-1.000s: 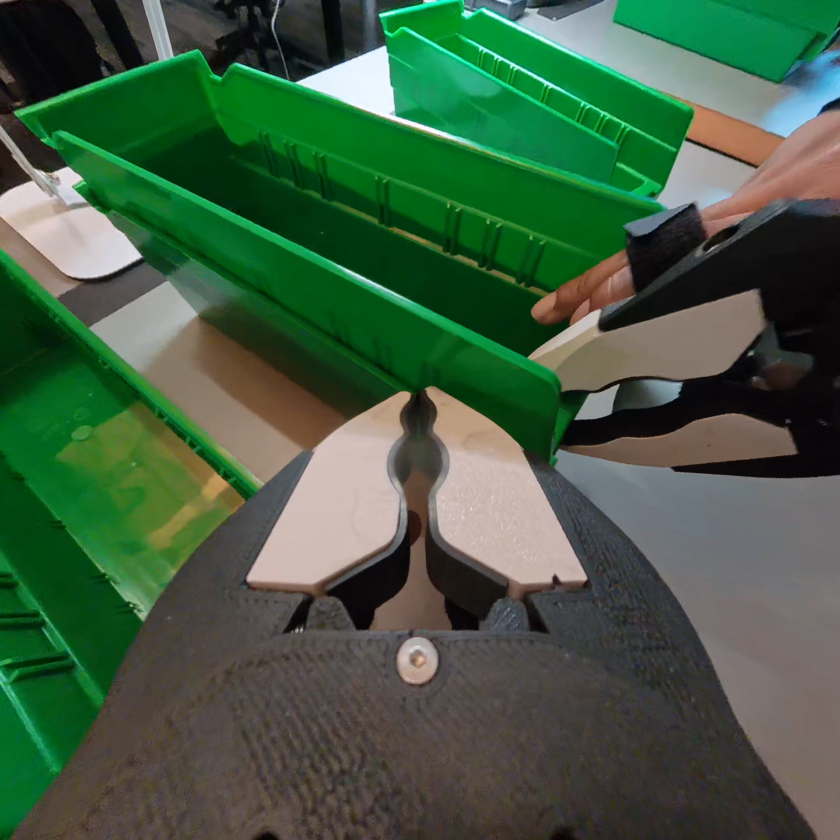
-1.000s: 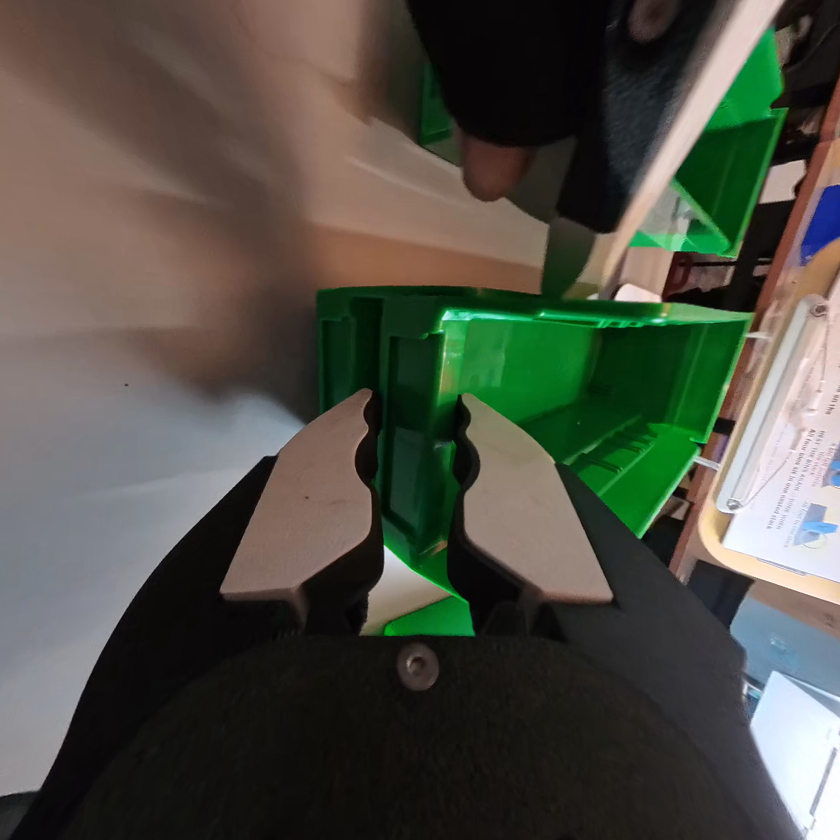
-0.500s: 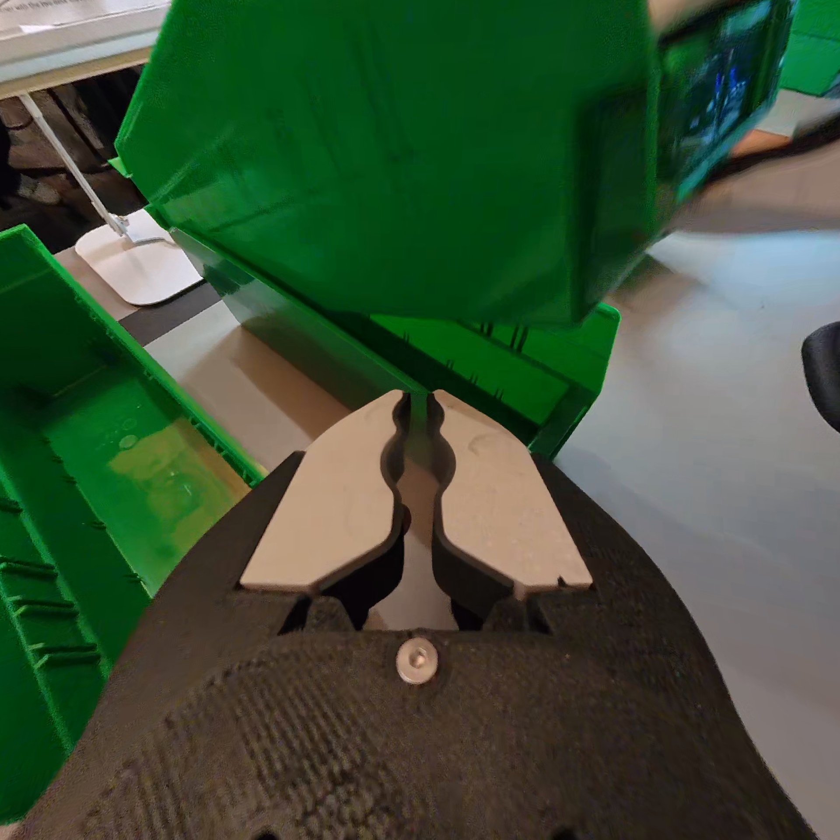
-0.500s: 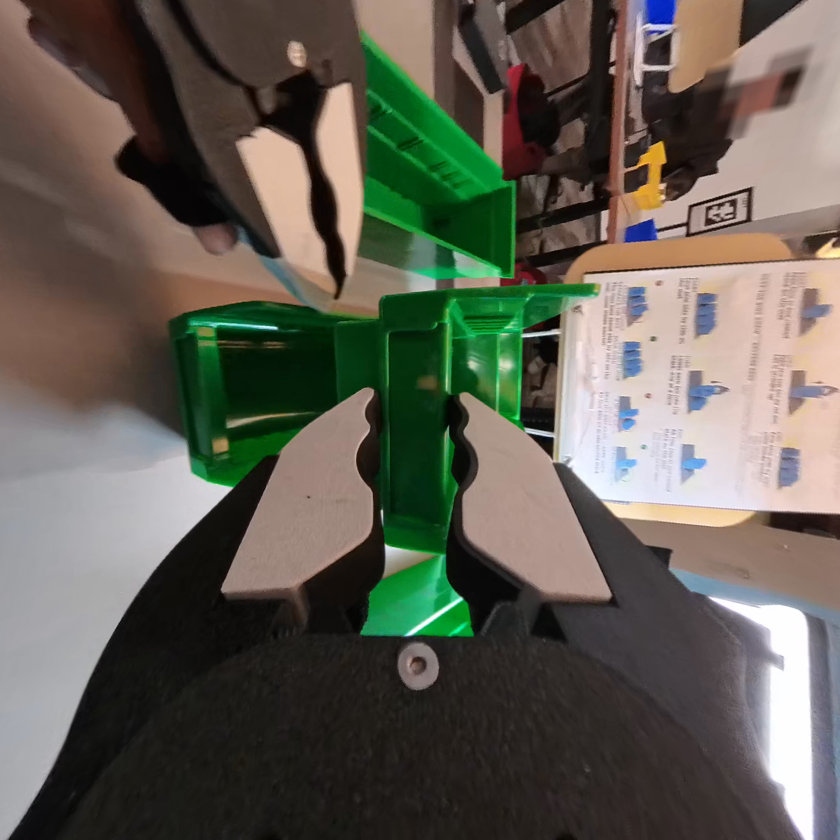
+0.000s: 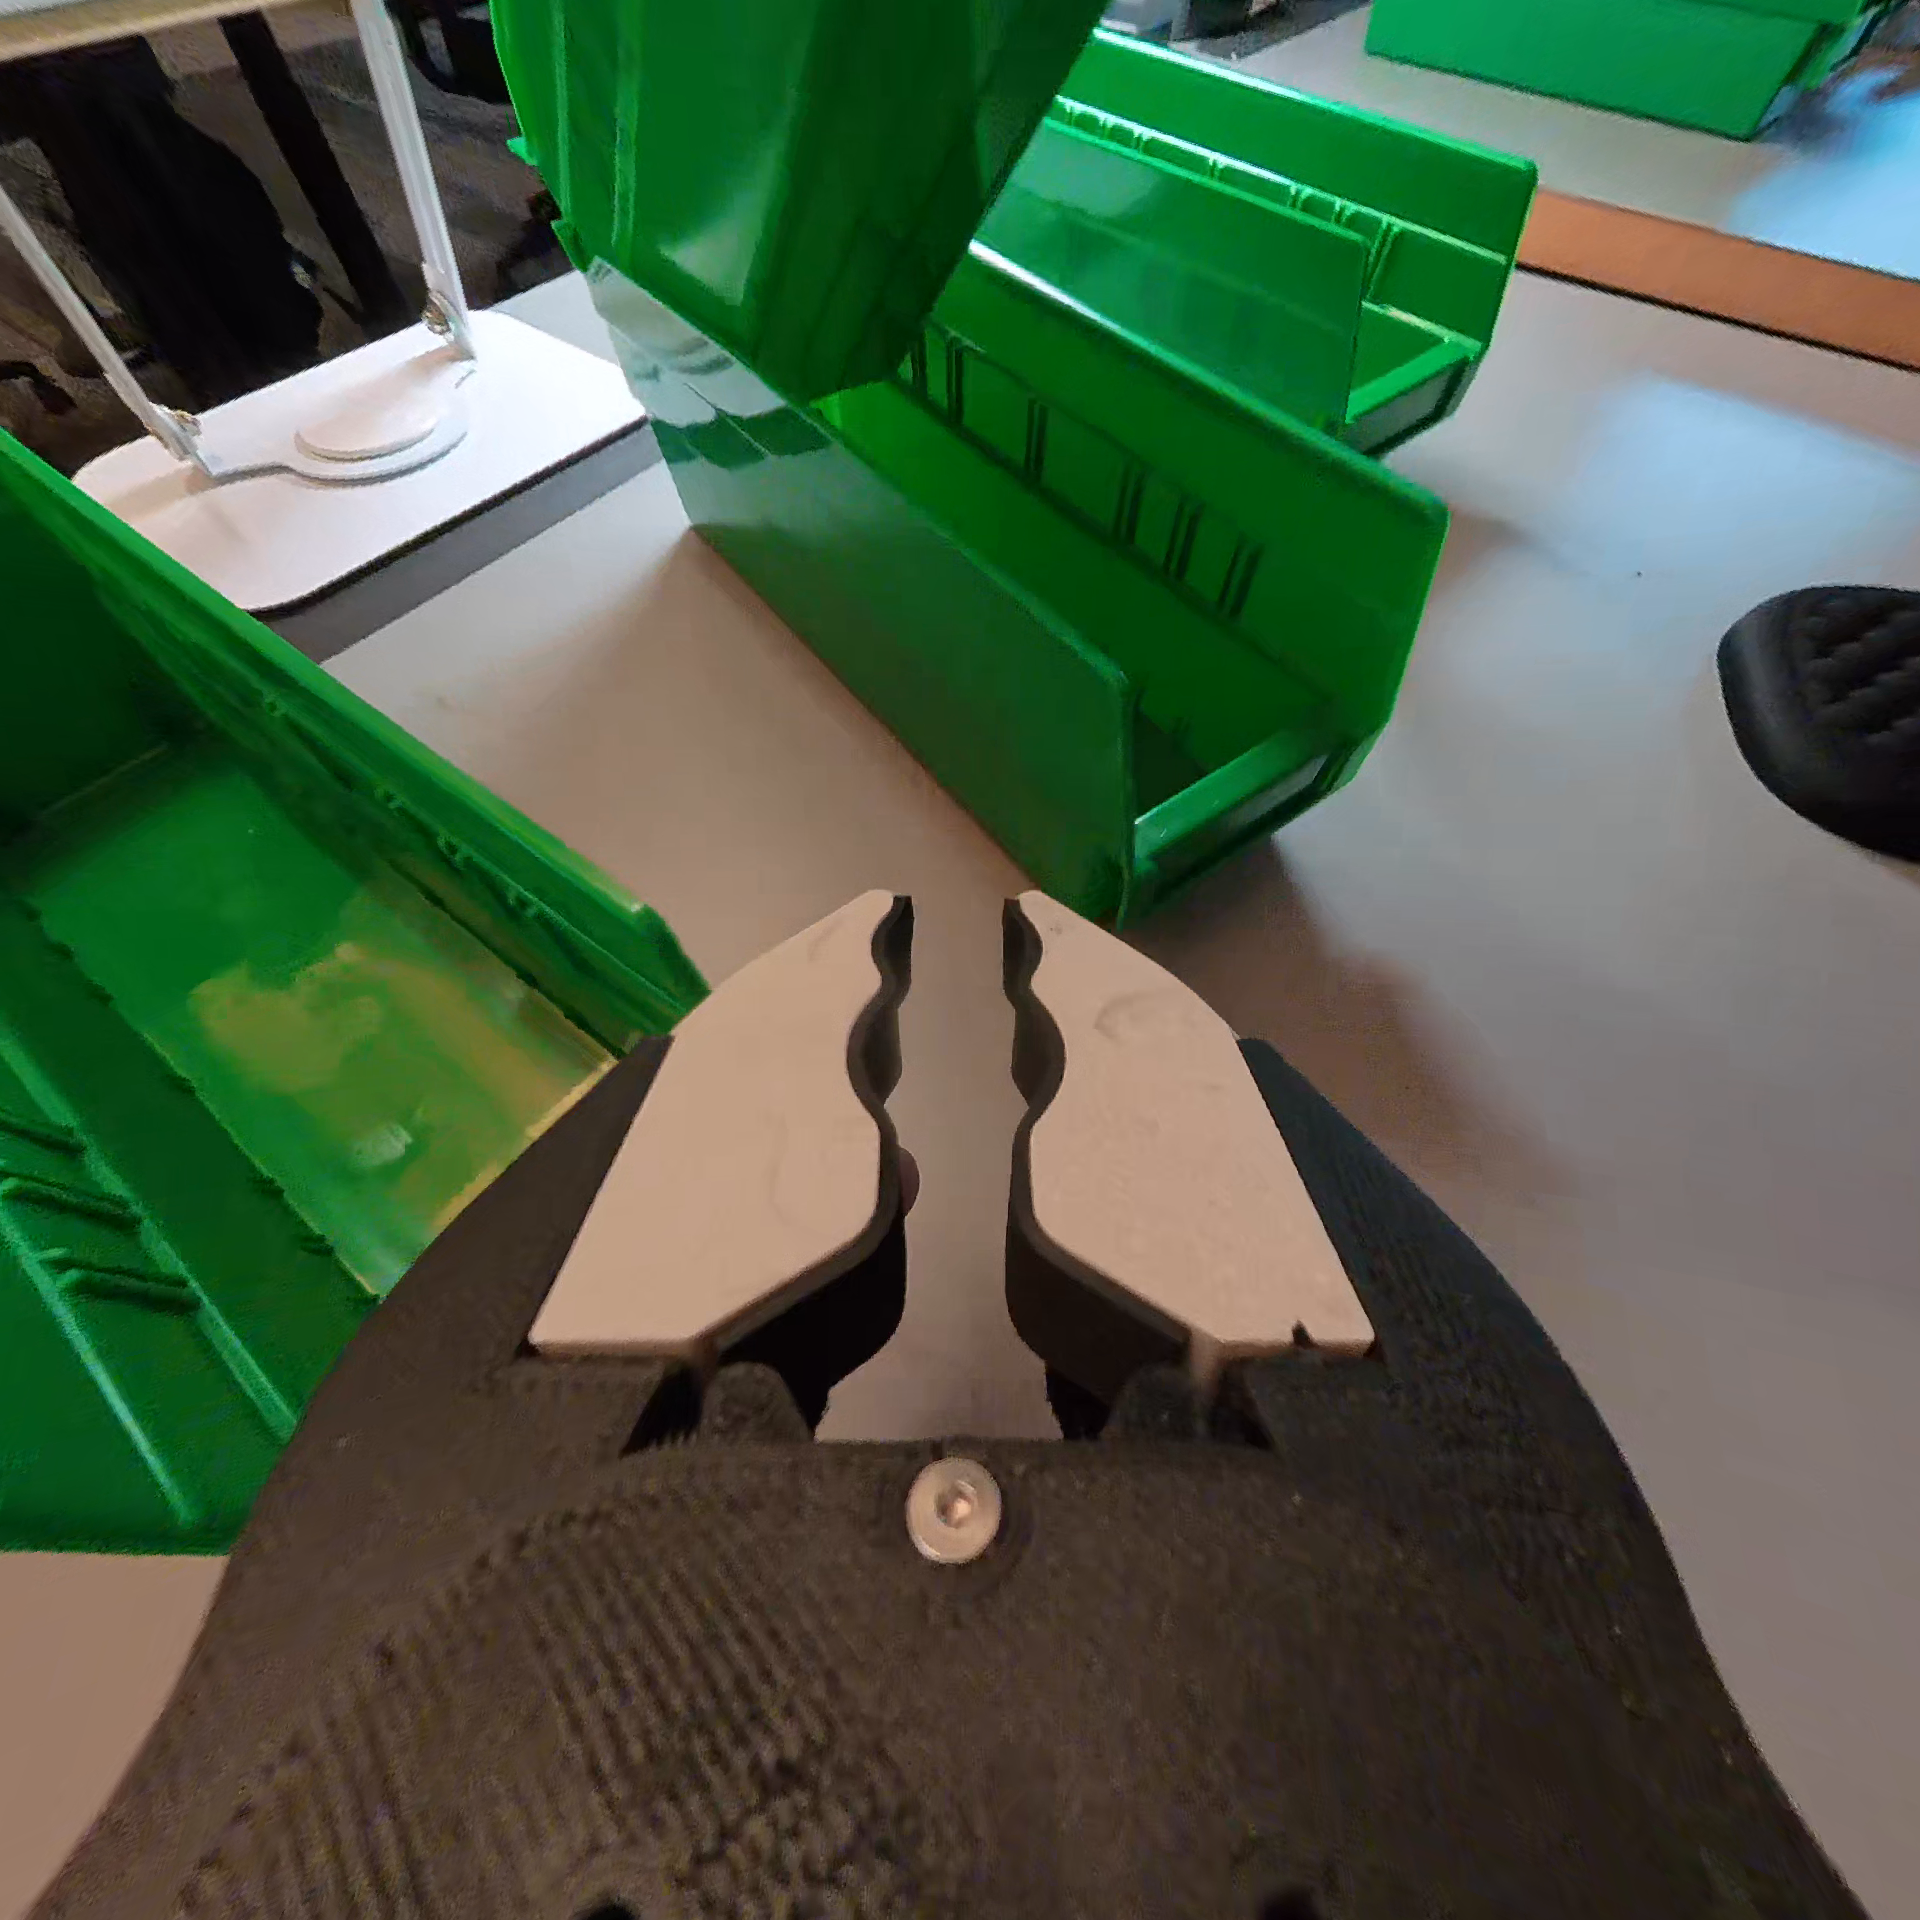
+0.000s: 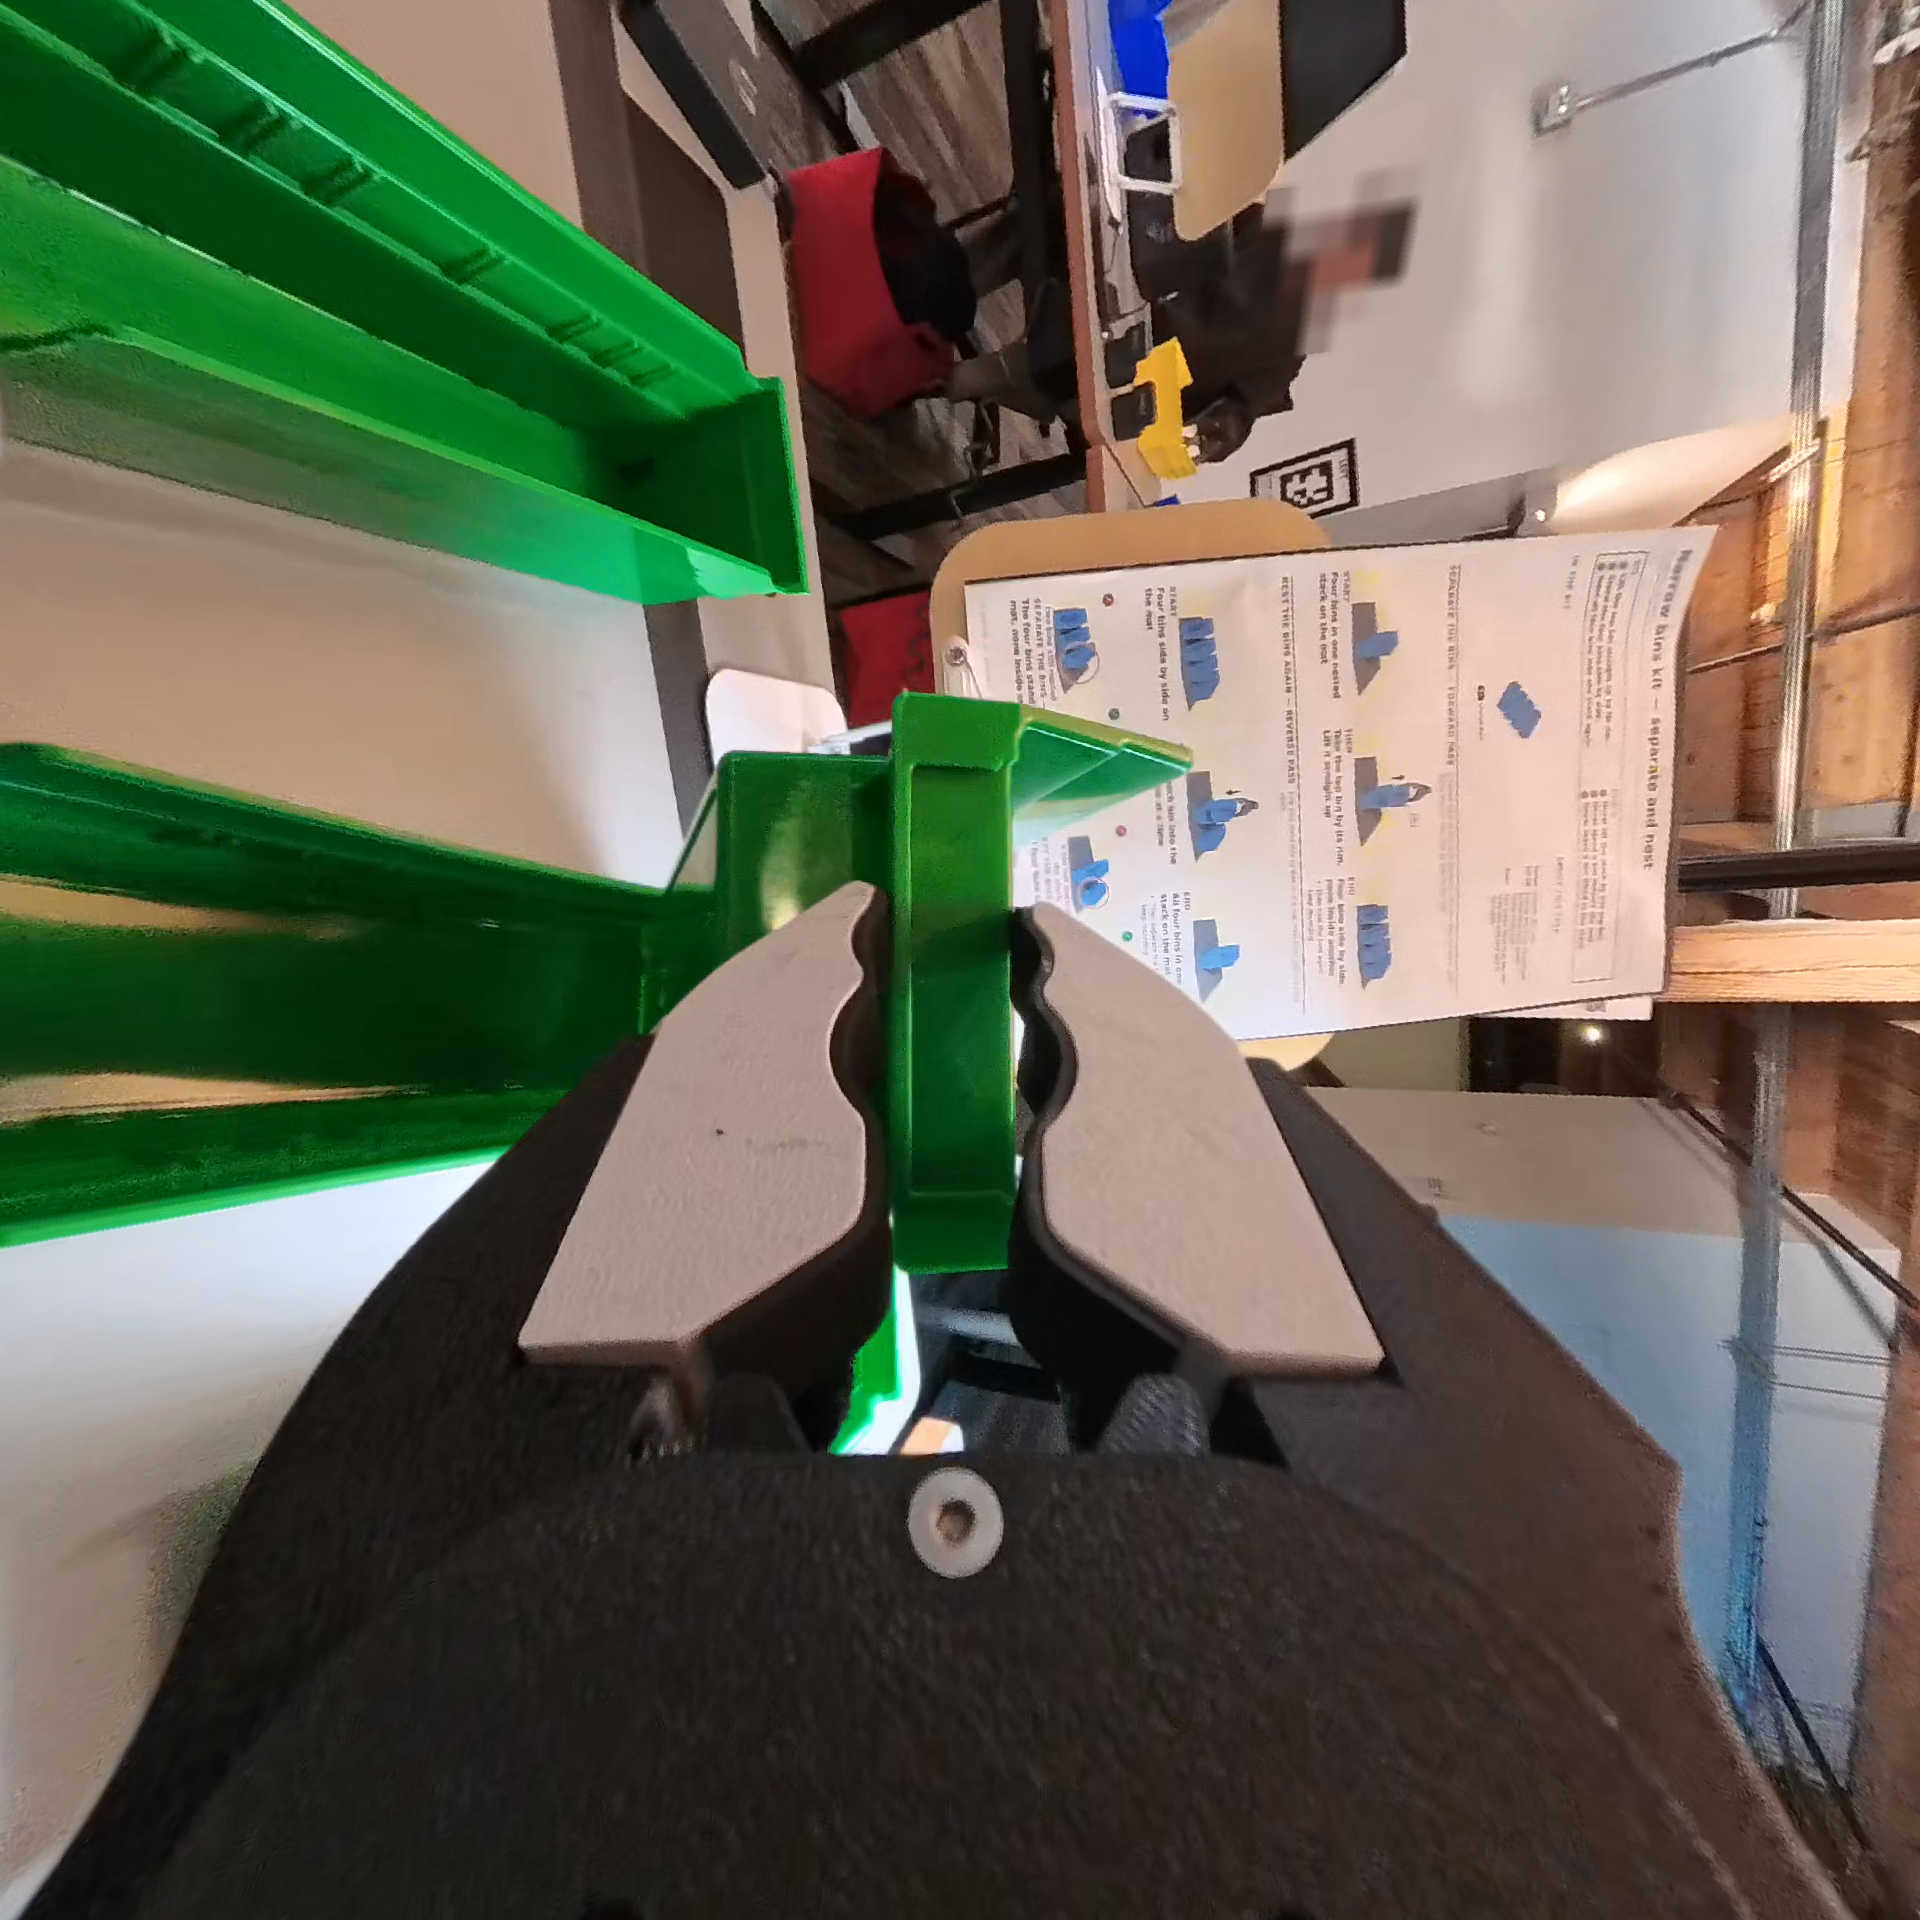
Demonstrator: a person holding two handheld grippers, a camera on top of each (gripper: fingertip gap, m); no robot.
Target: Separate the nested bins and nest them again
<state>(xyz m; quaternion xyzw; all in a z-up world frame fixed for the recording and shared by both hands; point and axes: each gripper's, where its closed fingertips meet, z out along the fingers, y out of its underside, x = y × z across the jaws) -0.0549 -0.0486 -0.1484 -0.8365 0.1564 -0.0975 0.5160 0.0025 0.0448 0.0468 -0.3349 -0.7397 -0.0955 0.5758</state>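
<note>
- Right wrist view: the right claw (image 6: 951,935) pinches the end wall of the lifted bin (image 6: 956,997), one finger on each side of the green plastic.
- Left wrist view: that lifted bin (image 5: 769,177) hangs tilted, its lower end dipping into the far end of the bin on the table (image 5: 1049,623).
- The left claw (image 5: 956,920) is spread and empty, hovering over the table (image 5: 1455,1143) just short of the table bin's near end.
- Beside the table bin, another bin (image 5: 260,1018) sits to the left and a nested pair (image 5: 1299,239) lies behind it.
- Risk, as I read it: nothing steadies the table bin, so a snag from the tilted bin could drag or tip it.
- Gripped at one end only, the lifted bin could also swivel or slip.
</note>
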